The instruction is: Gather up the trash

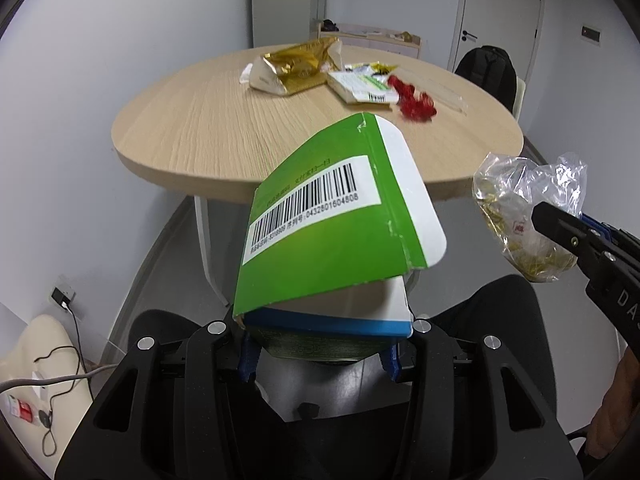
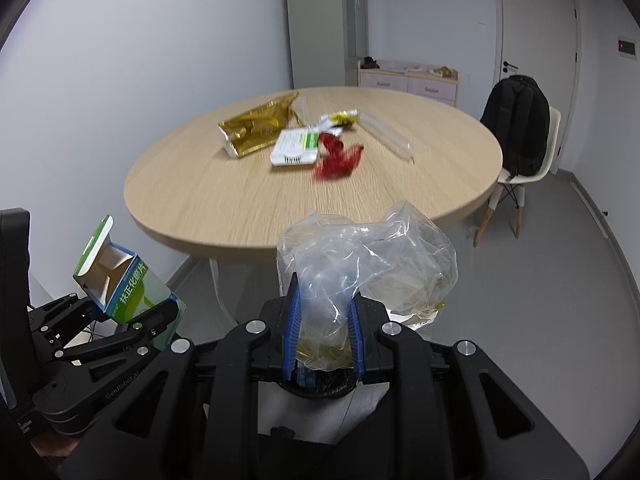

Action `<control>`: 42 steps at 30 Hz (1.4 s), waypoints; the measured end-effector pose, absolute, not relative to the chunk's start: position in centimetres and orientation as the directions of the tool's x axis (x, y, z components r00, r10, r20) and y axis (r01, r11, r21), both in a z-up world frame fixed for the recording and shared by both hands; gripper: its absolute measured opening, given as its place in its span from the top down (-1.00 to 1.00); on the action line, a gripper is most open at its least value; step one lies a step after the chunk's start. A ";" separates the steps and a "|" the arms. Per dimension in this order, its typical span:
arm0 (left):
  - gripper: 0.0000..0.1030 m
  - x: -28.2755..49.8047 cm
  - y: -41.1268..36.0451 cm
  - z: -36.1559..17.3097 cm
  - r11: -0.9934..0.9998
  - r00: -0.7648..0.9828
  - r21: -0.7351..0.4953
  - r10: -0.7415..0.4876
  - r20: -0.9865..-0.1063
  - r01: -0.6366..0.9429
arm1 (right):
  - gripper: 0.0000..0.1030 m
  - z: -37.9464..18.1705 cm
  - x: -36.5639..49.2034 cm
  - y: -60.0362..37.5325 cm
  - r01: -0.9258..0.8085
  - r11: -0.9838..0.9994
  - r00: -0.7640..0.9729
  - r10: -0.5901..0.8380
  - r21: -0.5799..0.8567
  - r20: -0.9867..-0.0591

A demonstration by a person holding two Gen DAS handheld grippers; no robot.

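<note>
We are holding two pieces of trash off the table, both clear of its near edge. Our left gripper [image 1: 320, 354] is clamping the green carton [image 1: 340, 220] by its lower end; the carton is standing up and away from the fingers, its top flap hanging open, so it looks empty. We are judging it light and fairly stiff, yet easy to crush, so a hold across the closed end suits it better than the loose flap. Our right gripper [image 2: 324, 336] is pinching the clear plastic bag [image 2: 368, 256] nearly shut on its bunched lower part, with the rest ballooning up past the fingertips. The bag seems soft, slippery and almost weightless, with some yellowish scraps inside, so we are gripping gathered film, not a single layer.

On the round table [image 2: 200, 208], towards the middle and far side, are lying a gold foil pouch [image 2: 258, 128], a white flat box [image 2: 296, 148], a red wrapper [image 2: 338, 158] and a clear sleeve [image 2: 390, 136], all well apart from both grippers.
</note>
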State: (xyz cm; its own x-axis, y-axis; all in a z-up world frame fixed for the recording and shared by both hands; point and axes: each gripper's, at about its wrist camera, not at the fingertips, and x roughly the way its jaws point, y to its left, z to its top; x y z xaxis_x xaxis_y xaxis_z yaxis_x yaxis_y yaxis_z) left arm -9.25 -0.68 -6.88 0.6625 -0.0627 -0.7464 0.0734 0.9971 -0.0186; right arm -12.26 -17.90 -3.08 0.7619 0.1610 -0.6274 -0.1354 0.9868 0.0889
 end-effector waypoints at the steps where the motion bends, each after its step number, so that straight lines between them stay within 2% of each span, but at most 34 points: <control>1: 0.11 -9.3 -0.8 -7.3 0.997 0.660 -0.015 -0.060 -0.749 0.074 | 0.61 -3.4 -12.3 -17.9 -0.133 0.987 0.758 0.160 0.090 -0.632; 24: 0.11 -6.2 -0.4 -16.1 0.997 0.597 -0.030 -0.063 -0.800 0.066 | 0.61 -14.7 -7.5 -16.6 -0.101 0.991 0.642 0.134 0.089 -0.755; 42: 0.11 0.9 1.3 -23.6 0.999 0.506 -0.033 -0.026 -0.862 -0.004 | 0.61 -22.2 0.6 -15.0 -0.117 0.989 0.532 0.140 0.092 -0.835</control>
State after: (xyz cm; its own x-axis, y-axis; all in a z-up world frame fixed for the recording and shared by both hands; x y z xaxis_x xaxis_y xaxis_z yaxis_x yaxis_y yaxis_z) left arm 0.85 1.26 -23.64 0.5060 -0.0263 -0.8622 -0.0036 0.9995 -0.0327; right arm 0.57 -14.97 -22.17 0.5323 0.1402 -0.8349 -0.1166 0.9889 0.0918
